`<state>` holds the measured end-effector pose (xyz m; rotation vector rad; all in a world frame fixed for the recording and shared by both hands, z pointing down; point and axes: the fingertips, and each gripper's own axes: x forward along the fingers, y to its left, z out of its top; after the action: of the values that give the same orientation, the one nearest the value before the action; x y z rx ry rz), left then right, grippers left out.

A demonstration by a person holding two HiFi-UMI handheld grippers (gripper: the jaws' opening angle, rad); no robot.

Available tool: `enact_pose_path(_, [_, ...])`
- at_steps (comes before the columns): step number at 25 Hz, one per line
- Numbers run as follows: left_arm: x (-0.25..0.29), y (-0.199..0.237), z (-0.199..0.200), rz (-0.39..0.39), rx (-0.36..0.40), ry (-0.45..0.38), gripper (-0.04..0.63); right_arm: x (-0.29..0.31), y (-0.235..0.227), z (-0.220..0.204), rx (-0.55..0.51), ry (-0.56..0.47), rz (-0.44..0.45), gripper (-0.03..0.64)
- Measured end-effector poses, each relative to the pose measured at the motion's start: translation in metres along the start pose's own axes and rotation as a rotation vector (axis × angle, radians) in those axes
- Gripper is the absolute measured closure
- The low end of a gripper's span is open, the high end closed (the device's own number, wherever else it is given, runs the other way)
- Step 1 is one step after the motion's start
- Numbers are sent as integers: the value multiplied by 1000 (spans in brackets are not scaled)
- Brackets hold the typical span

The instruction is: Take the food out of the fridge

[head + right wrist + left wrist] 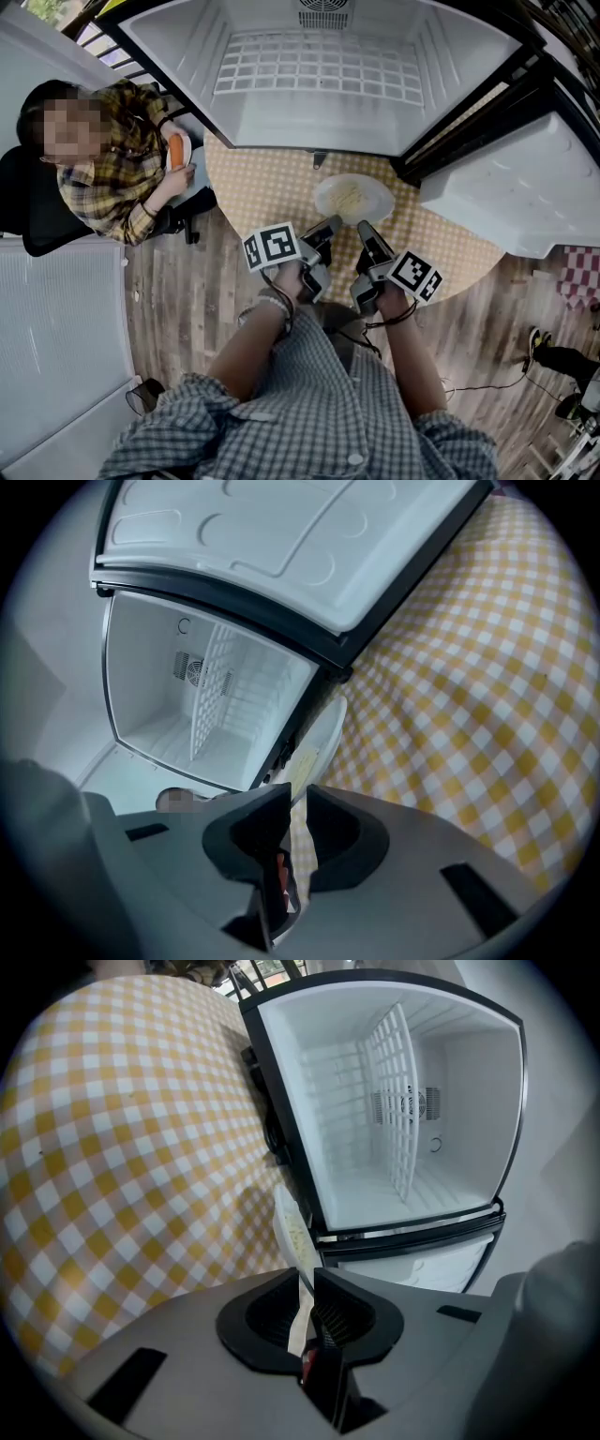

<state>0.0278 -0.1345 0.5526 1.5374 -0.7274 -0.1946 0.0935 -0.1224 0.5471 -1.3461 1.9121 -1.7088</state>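
A white plate (353, 198) of pale noodles hangs low over the round table (258, 187) with its yellow checked cloth, just in front of the open fridge (319, 127). Whether the plate touches the cloth I cannot tell. My left gripper (330, 228) is shut on the plate's near rim, and my right gripper (364, 230) is shut on the same rim beside it. In the left gripper view the plate (289, 1218) runs edge-on into the left gripper (307, 1283). The right gripper view shows the plate (323, 733) entering the right gripper (298, 799). The fridge holds only a white wire shelf (319, 66).
The fridge door (511, 202) stands swung open at the right. At the table's left side sits a person (117, 169) in a plaid shirt, holding a small plate with an orange piece of food (176, 150). A white panel (56, 337) stands at the left on the wooden floor.
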Motion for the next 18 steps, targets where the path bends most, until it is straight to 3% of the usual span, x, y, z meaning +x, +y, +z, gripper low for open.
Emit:
enact_pose_path(12, [2,34,-11,112,7,51,537,7,-29,-18,24,47,-86,574])
enact_pose_path(18, [3,44,-15,198,63,95,525,9,-38,-25,-22,91,-144,574])
